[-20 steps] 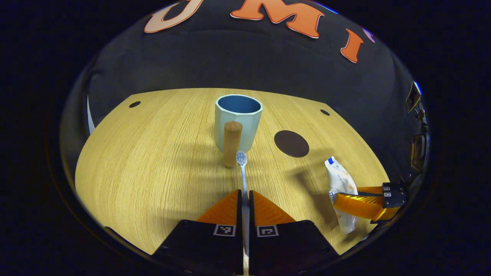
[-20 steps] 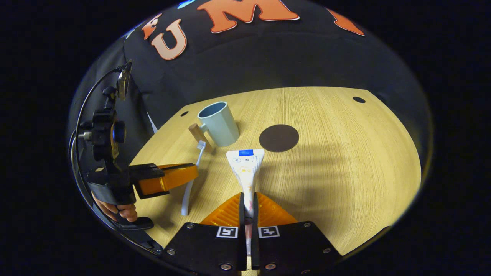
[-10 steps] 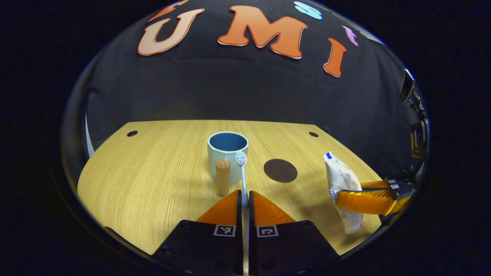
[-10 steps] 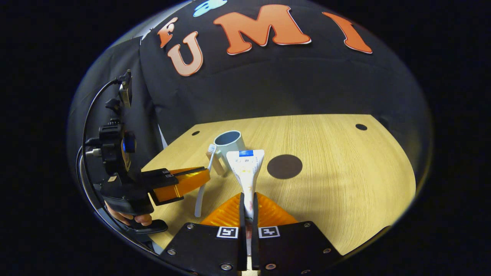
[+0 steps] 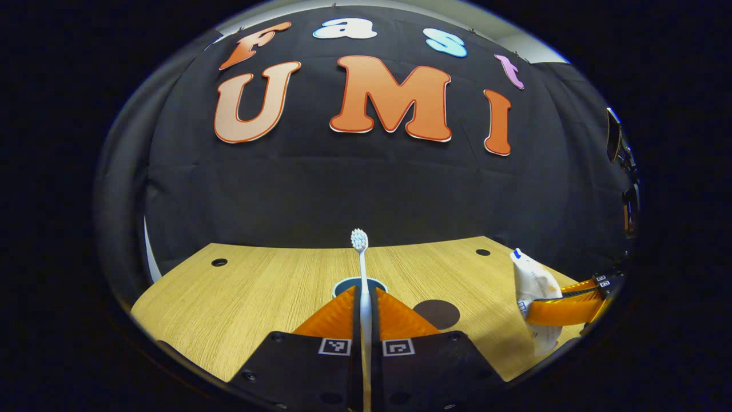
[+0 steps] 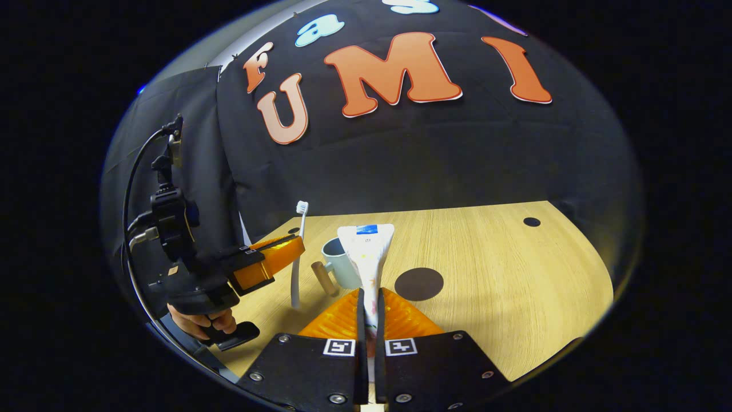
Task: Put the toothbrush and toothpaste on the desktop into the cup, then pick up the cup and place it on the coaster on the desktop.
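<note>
Left gripper view. The left gripper (image 5: 366, 312) is clamped on the toothbrush (image 5: 362, 269), both fingers pressing the handle between them. The toothbrush's long axis runs forward along the fingers; its bristled head points up and away from the gripper, and the lower end of the handle passes back between the finger bases. Directly beyond the fingertips, partly hidden by them, lies the rim of the cup (image 5: 360, 284), standing on the wooden desktop (image 5: 240, 297). The dark round coaster (image 5: 437, 313) lies on the desktop just to the right of the fingers. Farther right, the right gripper (image 5: 563, 306) holds the toothpaste (image 5: 534, 286) clear of the desktop.

Right gripper view. The right gripper (image 6: 369, 306) is closed on the toothpaste (image 6: 367, 254), with both fingers pressed to the narrow lower part of the tube. The tube's long axis follows the fingers; its broad crimped end points up and forward, and the cap end sits back between the fingers, out of sight. Just left of the tube and behind it stands the cup (image 6: 342, 269), upright, its wooden handle (image 6: 323, 278) turned to the left. The coaster (image 6: 418, 284) lies ahead and slightly right of the fingertips, apart from the cup. At the far left, a hand (image 6: 200, 323) carries the left gripper (image 6: 269, 260), which holds the toothbrush (image 6: 297, 252) nearly upright, head uppermost, left of the cup and clear of it.
</note>
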`<act>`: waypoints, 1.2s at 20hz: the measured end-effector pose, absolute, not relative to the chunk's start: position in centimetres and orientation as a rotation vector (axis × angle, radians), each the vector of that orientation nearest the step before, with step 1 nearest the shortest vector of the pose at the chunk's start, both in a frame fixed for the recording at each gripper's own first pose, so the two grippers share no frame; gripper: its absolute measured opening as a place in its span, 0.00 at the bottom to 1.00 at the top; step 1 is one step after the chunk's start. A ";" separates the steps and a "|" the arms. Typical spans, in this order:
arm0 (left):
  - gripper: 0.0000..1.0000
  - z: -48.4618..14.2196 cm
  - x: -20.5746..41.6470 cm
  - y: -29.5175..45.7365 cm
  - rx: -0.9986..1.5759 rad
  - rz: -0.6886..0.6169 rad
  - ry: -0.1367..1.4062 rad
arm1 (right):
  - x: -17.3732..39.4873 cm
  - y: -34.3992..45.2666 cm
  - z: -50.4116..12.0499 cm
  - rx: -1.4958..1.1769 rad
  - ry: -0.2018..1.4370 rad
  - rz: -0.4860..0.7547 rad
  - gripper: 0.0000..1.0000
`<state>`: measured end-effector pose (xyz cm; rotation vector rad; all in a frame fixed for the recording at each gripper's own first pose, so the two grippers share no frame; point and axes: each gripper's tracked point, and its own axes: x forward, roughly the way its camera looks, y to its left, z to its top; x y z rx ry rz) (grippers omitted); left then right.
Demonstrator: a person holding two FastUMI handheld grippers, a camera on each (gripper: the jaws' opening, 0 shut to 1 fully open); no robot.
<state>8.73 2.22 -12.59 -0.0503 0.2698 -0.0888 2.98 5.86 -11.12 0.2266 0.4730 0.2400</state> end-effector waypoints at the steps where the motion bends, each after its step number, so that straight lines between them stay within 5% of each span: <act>1: 0.05 -12.3 9.6 2.6 -0.047 -0.080 0.257 | 3.2 5.6 -10.8 0.216 0.458 0.232 0.05; 14: 0.05 -8.0 17.1 4.1 -0.046 -0.053 0.019 | 5.1 3.1 -8.9 0.200 0.344 0.163 0.05; 24: 0.05 -11.4 21.5 2.6 -0.037 -0.080 0.039 | 6.0 3.0 -9.0 0.212 0.331 0.133 0.05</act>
